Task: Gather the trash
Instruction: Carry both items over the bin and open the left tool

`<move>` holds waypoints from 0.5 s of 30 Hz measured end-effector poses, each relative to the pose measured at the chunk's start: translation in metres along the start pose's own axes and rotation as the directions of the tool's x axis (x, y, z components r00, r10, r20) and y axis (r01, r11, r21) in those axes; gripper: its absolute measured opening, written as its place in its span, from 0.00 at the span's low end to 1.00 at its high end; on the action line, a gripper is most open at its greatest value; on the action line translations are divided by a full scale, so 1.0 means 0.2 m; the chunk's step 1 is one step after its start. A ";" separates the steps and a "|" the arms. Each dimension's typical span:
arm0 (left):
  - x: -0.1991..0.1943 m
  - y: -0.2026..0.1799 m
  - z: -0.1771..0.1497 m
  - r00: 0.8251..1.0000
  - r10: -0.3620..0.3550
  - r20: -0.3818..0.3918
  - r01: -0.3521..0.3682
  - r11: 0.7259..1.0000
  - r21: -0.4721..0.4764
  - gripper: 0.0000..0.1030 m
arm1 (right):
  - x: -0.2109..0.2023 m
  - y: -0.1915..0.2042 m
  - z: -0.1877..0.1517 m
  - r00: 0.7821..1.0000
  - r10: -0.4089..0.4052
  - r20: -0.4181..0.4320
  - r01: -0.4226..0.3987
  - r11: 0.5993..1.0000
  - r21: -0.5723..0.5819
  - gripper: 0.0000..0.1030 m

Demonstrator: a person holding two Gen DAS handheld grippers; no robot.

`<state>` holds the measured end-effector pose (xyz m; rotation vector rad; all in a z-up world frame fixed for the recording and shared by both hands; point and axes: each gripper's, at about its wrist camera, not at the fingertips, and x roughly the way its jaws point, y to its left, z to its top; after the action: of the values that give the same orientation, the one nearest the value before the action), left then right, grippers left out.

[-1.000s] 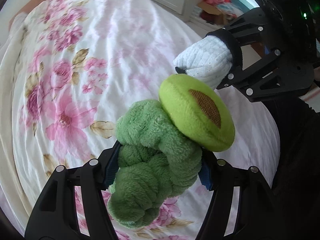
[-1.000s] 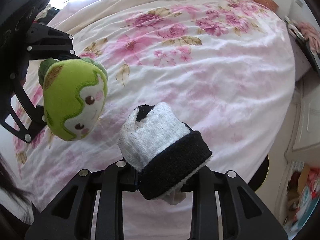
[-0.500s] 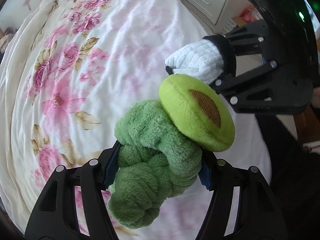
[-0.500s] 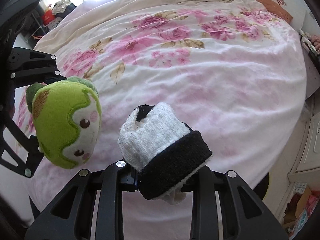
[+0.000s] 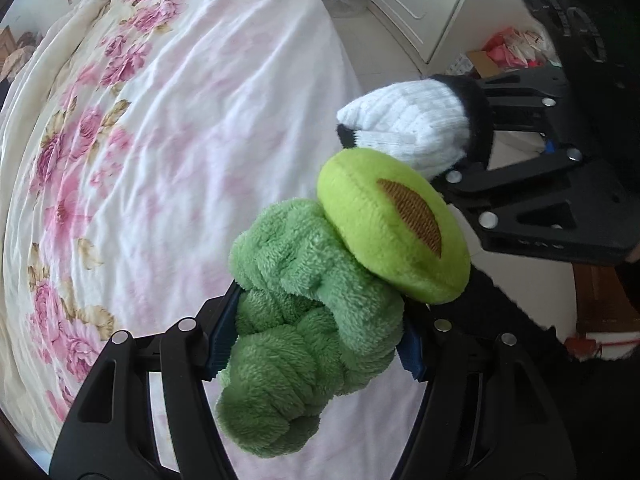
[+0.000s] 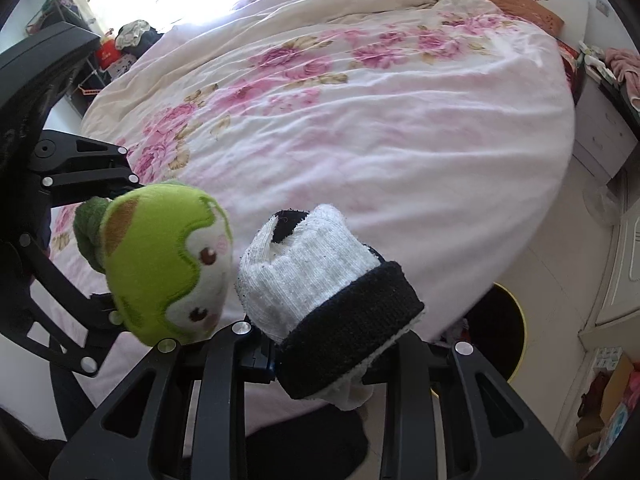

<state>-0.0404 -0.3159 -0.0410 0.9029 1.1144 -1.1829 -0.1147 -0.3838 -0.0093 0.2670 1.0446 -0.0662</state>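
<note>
My left gripper (image 5: 316, 348) is shut on a fluffy green plush toy (image 5: 304, 328) whose lime avocado-shaped head (image 5: 392, 224) sticks up to the right. In the right wrist view the same plush toy (image 6: 168, 268) shows its white face beside the left gripper (image 6: 100, 240). My right gripper (image 6: 332, 356) is shut on a rolled white sock with a black cuff (image 6: 320, 280). In the left wrist view that sock (image 5: 412, 128) hangs just above the plush head, held by the right gripper (image 5: 476, 132). Both hover over the near edge of the floral bed (image 6: 380, 120).
A dark round bin with a yellow rim (image 6: 504, 332) stands on the tiled floor by the bed's corner. White cabinets (image 5: 420, 4) and a box of clutter (image 5: 508, 48) line the far wall. A nightstand with a pink cloth (image 6: 612, 92) stands at the right.
Both grippers have carried their loads sideways along the bed toward its corner; floor, cabinets and the bin have come into view. The left gripper has rolled. Neither grip has changed.
</note>
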 end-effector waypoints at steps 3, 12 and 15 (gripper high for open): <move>0.02 -0.11 0.07 1.000 -0.016 0.002 0.016 1.000 0.014 0.62 | -0.10 -0.11 -0.07 0.999 -0.013 0.031 0.012 1.000 0.028 0.23; 0.19 -0.39 0.36 0.999 -0.031 -0.008 0.032 0.991 0.129 0.62 | -0.29 -0.51 -0.29 0.992 -0.108 0.063 0.094 0.976 0.196 0.23; 0.29 -0.46 0.49 0.998 -0.059 -0.012 0.060 0.988 0.141 0.62 | -0.32 -0.64 -0.33 0.988 -0.144 0.058 0.126 0.963 0.239 0.24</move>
<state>-0.1132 -0.4395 -0.0726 0.9895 1.0805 -1.3217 -0.2250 -0.4952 -0.0095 0.4046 0.9796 -0.3223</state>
